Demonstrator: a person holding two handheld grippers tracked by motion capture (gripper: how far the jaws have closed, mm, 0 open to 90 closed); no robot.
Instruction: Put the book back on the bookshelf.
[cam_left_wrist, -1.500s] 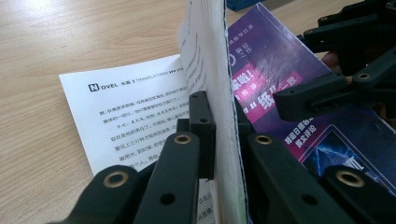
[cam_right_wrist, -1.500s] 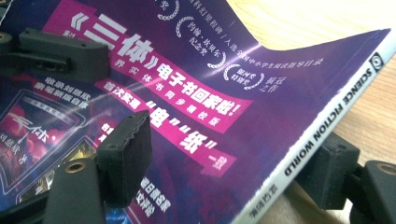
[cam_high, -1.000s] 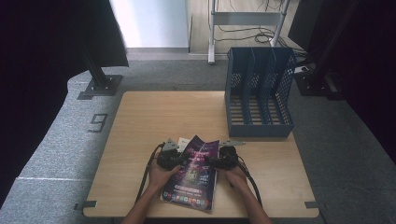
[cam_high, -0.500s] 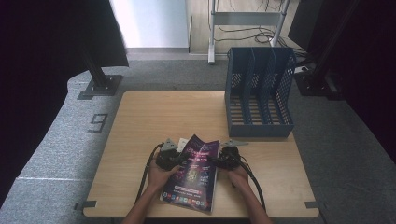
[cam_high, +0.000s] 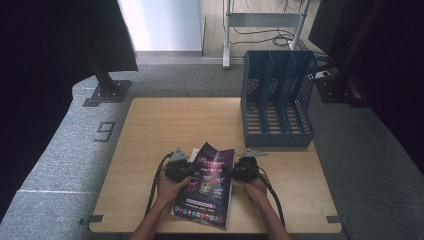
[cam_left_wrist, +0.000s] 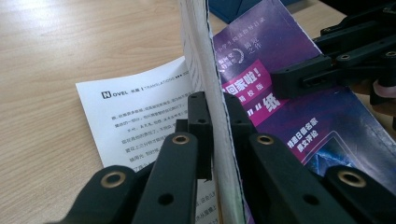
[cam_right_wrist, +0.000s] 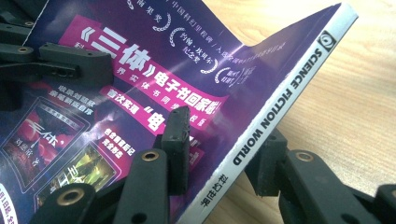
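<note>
A blue file rack (cam_high: 277, 97) stands at the table's (cam_high: 165, 125) far right, well clear. The magazine (cam_high: 207, 185) lies near the front edge, long axis running front to back, spine on the right. The left gripper (cam_high: 186, 168) is clamped on its left edge; the right gripper's (cam_high: 239, 171) jaws, just closing, straddle the spine without pressing.

Bare table (cam_high: 170, 125); file rack (cam_high: 278, 100) blocks far right.

Both forearms in from bottom edge, hands close together at near side of table. Left gripper (cam_high: 181, 167) clamped tight on magazine (cam_high: 207, 185) edge, pads pressing both faces. Right gripper (cam_high: 243, 169) astride spine, jaws just been closing, one pad against cover, other below spine.
</note>
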